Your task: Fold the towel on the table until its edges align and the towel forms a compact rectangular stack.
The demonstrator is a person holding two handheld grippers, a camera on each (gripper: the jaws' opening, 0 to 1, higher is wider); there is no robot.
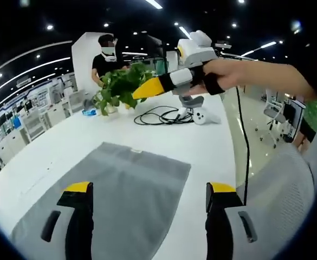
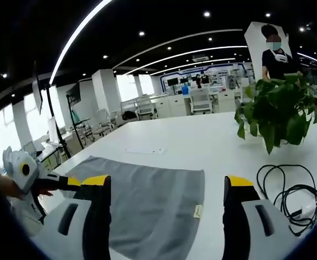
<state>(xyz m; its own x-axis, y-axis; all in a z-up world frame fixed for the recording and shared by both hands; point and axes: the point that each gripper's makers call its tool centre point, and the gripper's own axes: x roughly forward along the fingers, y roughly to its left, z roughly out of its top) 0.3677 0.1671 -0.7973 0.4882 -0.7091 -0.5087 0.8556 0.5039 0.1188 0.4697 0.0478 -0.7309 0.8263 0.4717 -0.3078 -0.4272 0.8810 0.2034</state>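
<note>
The grey towel (image 1: pixel 120 195) lay flat on the white table (image 1: pixel 66 141), spread as a single layer as far as the two views showed, so no fold had been made and all the folding was judged left to do. In the left gripper view the left gripper (image 1: pixel 150 197) hung above the cloth with its jaws spread wide and nothing between them; the towel lay under the left jaw and across the gap, with its edge just short of the right jaw. The right gripper (image 2: pixel 166 189) likewise stood with its jaws well apart and empty, the towel running from below its left jaw to a small label (image 2: pixel 198 211) near the cloth's edge, inside the right jaw.

Beyond the fingertips stood a potted plant (image 2: pixel 280 116), and a coiled black cable (image 2: pixel 288 189) lay on the table past the right jaw, apart from the towel. Neither appeared to block a fold. A person (image 2: pixel 277 54) stood behind the plant. Seen from the left gripper view, the right gripper's yellow tips looked closed, though that was hard to tell.
</note>
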